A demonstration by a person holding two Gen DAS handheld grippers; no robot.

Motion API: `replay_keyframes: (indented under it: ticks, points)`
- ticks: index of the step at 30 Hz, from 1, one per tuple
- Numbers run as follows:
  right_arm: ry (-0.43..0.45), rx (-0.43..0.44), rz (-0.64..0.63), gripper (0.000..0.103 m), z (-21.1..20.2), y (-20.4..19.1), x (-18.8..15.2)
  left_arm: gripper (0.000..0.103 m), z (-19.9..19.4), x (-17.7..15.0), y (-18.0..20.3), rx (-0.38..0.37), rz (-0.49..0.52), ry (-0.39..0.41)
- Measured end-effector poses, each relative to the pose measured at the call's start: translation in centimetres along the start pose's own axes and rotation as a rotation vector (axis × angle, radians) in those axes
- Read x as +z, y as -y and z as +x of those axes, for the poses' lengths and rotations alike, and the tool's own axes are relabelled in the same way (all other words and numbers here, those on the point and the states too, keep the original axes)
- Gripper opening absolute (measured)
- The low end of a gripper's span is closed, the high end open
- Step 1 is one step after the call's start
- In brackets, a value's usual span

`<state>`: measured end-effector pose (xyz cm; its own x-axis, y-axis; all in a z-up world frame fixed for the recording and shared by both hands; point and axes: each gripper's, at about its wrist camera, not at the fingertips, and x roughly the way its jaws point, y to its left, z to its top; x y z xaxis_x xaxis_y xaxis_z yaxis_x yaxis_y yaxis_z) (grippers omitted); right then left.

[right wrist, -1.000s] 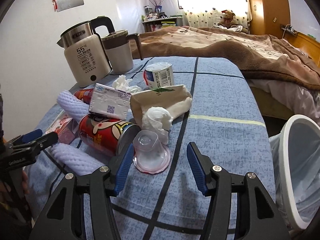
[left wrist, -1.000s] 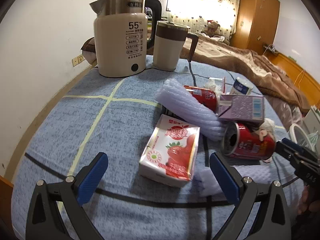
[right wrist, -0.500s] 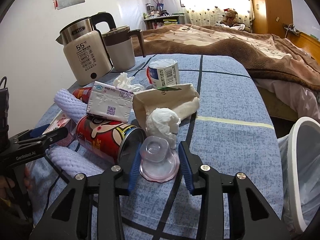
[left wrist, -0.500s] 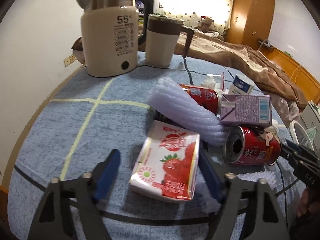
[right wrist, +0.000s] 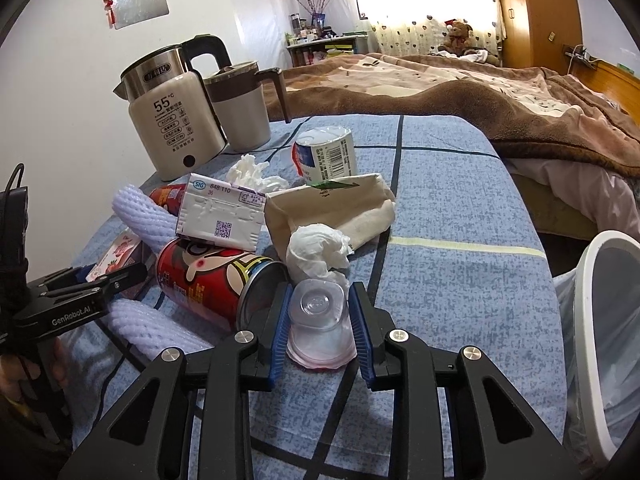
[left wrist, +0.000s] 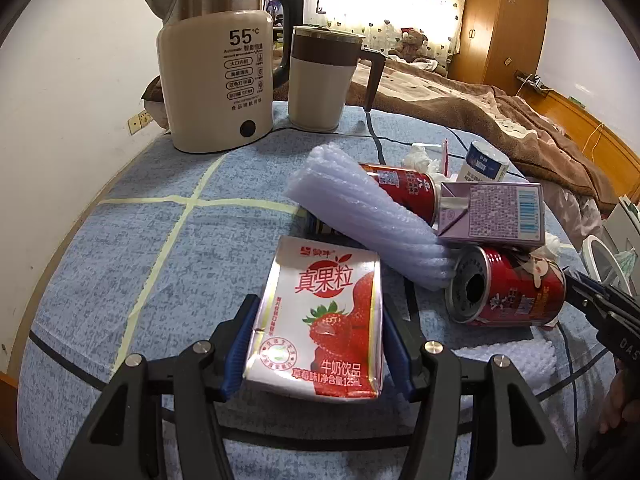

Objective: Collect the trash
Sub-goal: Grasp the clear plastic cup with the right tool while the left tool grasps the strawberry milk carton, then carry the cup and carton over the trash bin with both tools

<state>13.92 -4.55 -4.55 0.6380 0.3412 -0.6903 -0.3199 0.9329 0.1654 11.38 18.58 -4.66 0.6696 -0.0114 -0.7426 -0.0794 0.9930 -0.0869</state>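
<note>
Clamping a strawberry milk carton [left wrist: 320, 316] between its blue pads, the left gripper [left wrist: 316, 344] holds it low over the blue tablecloth [left wrist: 160, 264]. Beside the red can [right wrist: 204, 280], the right gripper [right wrist: 320, 324] is pinched on an upturned clear plastic cup [right wrist: 320, 320], with the white bin [right wrist: 600, 320] off to its right.

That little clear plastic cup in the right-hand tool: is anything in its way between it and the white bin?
Nothing visible. The right gripper has its jaws closed on the clear cup, and only bare blue tablecloth lies between it and the bin past the table's right edge. The can and tissue sit on the other side.
</note>
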Motion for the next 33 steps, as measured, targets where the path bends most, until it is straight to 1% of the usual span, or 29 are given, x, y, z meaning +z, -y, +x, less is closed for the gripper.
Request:
replay_keyframes:
  ticks: [6, 12, 15, 20, 27, 33]
  points:
    - [0.008, 0.006, 0.012, 0.03, -0.4, 0.2, -0.1, 0.06, -0.6, -0.3, 0.0, 0.0, -0.014, 0.001]
    - [0.023, 0.016, 0.032, 0.03, -1.4, 0.7, -0.5, 0.06, -1.7, -0.6, -0.3, 0.012, -0.039, 0.019]
    - [0.036, 0.026, 0.04, 0.03, -2.0, 0.9, -0.6, 0.06, -2.7, -0.7, -0.2, 0.02, -0.036, 0.035]
    - [0.063, 0.033, 0.054, 0.03, -3.5, 1.2, -0.6, 0.06, -4.6, -0.7, 0.5, 0.008, -0.032, 0.068]
    - [0.123, 0.02, 0.076, 0.03, -7.1, 2.5, -0.4, 0.06, -6.8, 0.0, 3.6, -0.05, 0.023, 0.112]
    - [0.172, -0.022, 0.113, 0.03, -10.4, 5.1, -0.2, 0.06, -7.3, 0.5, 7.6, -0.146, 0.062, 0.124]
